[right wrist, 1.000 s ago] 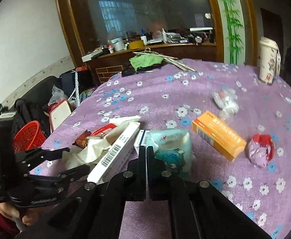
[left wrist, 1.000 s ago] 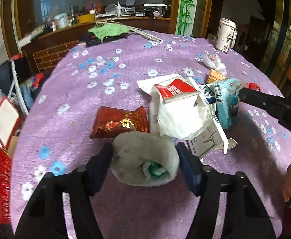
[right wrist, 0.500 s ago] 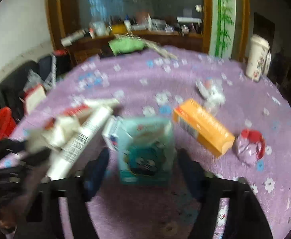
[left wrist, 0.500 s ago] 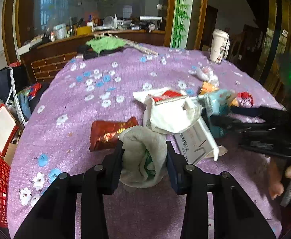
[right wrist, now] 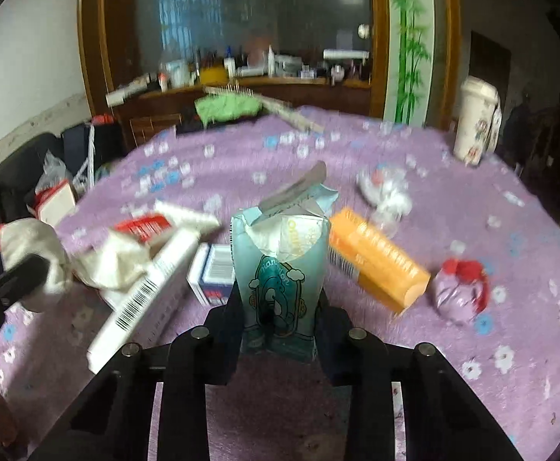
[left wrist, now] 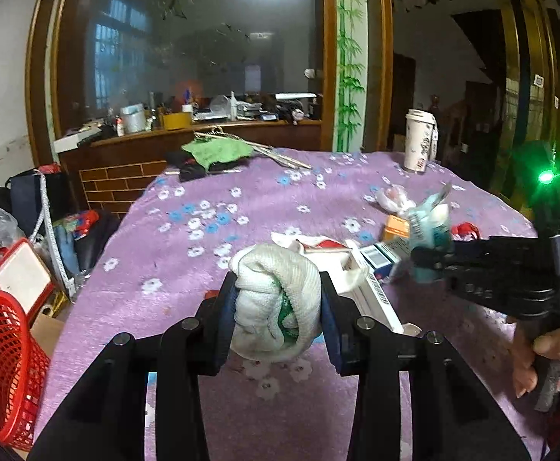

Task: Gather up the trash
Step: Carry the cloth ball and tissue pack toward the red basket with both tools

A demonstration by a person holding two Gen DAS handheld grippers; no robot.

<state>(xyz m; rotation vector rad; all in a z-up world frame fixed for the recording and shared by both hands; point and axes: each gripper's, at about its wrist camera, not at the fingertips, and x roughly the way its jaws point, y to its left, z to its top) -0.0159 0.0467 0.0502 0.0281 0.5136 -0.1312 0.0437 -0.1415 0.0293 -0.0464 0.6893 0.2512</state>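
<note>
The left gripper (left wrist: pixel 278 313) squeezes a soft white knitted bundle (left wrist: pixel 276 301). The right gripper (right wrist: pixel 280 319), jaws just closing, clamps a crinkled teal cartoon-printed pouch (right wrist: pixel 281 272), writing unreadable.

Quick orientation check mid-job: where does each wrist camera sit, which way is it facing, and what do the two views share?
Left wrist: behind the left gripper, facing across the purple table to the cabinet; its jaws pinch a white cloth bundle; right gripper and a hand show at right.
Right wrist: behind the right gripper, same heading; jaws, just closing, clamp a teal packet.
Shared: bundle, packet, orange box, white cup.
</note>
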